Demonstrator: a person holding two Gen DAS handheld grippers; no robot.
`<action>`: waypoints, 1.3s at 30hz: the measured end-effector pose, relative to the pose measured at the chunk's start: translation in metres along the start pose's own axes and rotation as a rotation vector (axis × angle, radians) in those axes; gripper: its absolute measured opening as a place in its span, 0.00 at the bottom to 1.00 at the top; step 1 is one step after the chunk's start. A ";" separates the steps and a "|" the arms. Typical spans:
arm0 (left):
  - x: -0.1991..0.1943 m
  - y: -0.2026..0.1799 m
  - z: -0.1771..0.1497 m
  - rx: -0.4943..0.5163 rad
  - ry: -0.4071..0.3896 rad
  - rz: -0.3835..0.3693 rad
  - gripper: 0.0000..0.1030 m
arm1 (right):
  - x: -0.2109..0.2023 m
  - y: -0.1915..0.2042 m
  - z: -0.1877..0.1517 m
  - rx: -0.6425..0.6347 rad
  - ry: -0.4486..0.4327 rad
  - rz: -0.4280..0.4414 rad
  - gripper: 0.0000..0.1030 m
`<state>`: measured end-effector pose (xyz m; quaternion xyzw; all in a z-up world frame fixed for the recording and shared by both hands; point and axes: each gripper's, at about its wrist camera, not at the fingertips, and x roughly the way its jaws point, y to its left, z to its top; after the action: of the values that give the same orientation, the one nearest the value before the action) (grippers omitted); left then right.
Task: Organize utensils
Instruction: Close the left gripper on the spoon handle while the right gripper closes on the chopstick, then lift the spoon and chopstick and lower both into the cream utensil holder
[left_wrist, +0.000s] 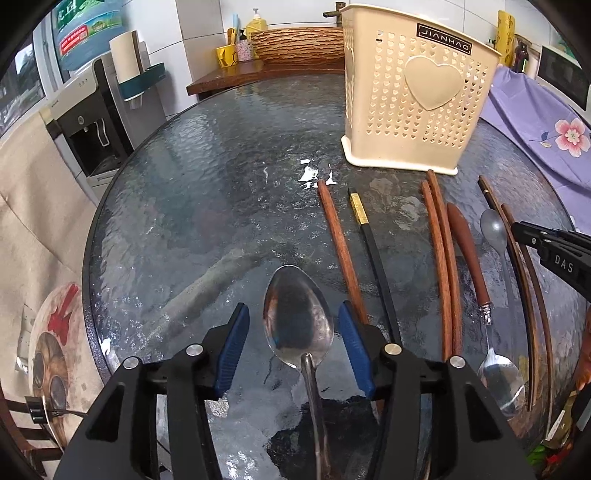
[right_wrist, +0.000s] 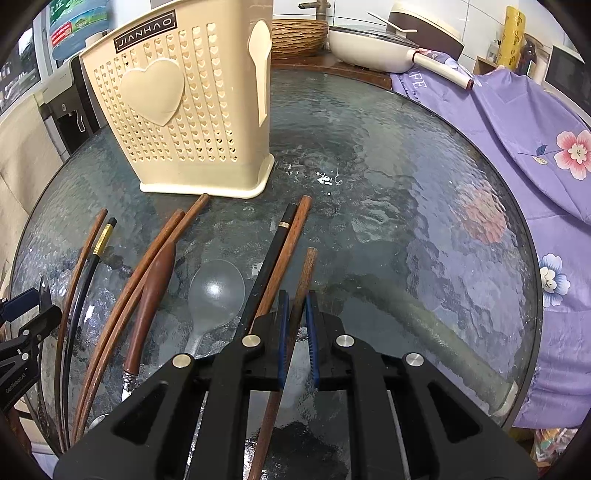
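My right gripper (right_wrist: 296, 306) is clenched on a wooden chopstick (right_wrist: 303, 280), my left gripper (left_wrist: 293, 325) released around the steel spoon (left_wrist: 297, 317); I'd lift each cleanly toward the cream utensil holder (left_wrist: 413, 96).

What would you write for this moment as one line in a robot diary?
left gripper: open, jaws either side of metal spoon | right gripper: shut on brown chopstick | cream basket: upright on glass table

Utensil holder (left_wrist: 413, 92) behind chopsticks (left_wrist: 441, 258) — on table (left_wrist: 207, 192)

Round glass table (left_wrist: 207, 177) bears a cream utensil basket (left_wrist: 413, 103), chopsticks (left_wrist: 441, 258) and spoons (left_wrist: 493, 229).
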<state>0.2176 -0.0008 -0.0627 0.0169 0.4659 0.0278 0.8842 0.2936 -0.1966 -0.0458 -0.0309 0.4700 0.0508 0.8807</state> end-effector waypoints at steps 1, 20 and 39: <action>0.000 0.000 0.000 -0.010 0.002 -0.003 0.44 | 0.000 -0.001 0.000 -0.003 0.000 0.002 0.10; -0.016 0.000 0.013 -0.021 -0.084 -0.045 0.36 | -0.008 -0.032 0.013 0.107 -0.073 0.192 0.07; -0.065 0.009 0.052 -0.025 -0.241 -0.238 0.36 | -0.147 -0.044 0.039 0.092 -0.419 0.306 0.07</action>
<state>0.2232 0.0040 0.0207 -0.0460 0.3549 -0.0736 0.9309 0.2492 -0.2452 0.0984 0.0920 0.2784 0.1673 0.9413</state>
